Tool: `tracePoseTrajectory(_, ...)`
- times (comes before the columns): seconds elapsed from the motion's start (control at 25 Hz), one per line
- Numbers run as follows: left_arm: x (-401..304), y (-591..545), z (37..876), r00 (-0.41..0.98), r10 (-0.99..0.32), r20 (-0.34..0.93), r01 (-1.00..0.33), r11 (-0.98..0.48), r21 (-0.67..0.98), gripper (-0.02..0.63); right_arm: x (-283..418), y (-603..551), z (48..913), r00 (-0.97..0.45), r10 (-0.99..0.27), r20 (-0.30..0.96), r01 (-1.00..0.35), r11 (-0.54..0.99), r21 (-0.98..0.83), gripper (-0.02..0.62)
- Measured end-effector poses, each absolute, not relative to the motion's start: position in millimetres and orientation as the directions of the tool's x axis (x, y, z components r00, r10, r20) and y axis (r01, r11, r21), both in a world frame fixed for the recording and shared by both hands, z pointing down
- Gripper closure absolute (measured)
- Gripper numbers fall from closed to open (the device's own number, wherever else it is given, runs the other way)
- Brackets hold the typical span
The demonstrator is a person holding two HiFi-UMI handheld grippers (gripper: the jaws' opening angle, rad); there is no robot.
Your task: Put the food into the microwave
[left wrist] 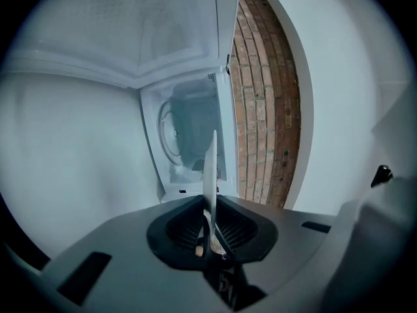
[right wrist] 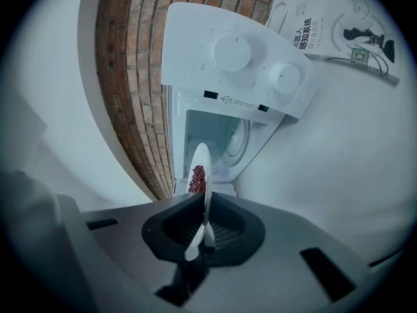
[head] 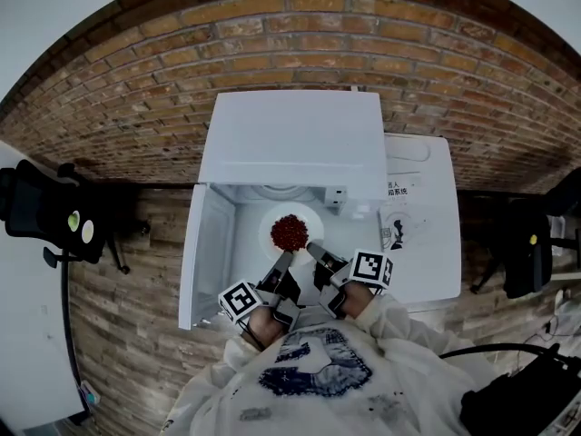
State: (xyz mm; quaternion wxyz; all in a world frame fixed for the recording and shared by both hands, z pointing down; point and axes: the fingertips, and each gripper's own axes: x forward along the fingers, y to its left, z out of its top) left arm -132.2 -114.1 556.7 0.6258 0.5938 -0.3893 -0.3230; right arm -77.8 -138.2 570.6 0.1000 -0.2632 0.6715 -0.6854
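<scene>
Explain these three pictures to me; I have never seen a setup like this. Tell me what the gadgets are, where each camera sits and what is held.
There is no robot here: a person holds a two-jaw gripper in each hand. The head view comes from a camera on the person's head, looking steeply down. The other two cameras ride on the grippers and look along their jaws.

The left gripper and right gripper each pinch the rim of one white plate carrying red food. It sits at the open front of a white microwave, whose door stands open on the left of the head view. The gripper views show that plate edge-on.
</scene>
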Motion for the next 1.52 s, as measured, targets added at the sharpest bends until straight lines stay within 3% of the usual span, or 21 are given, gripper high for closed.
tracePoseTrajectory(0.68,-157,-154,607,0.552,-0.822,0.142,-0.087,0.113,0.99,0.543,-97,-175,614,-0.794,-0.551,0.257,-0.236,-0.111,-0.965,0.569)
tracePoseTrajectory(1.52,-178,-219,667,0.532,-0.823,0.198,-0.136,0.147,0.98,0.543,-116,-237,674,-0.748,-0.585,0.312,-0.26,-0.174,-0.95,0.569)
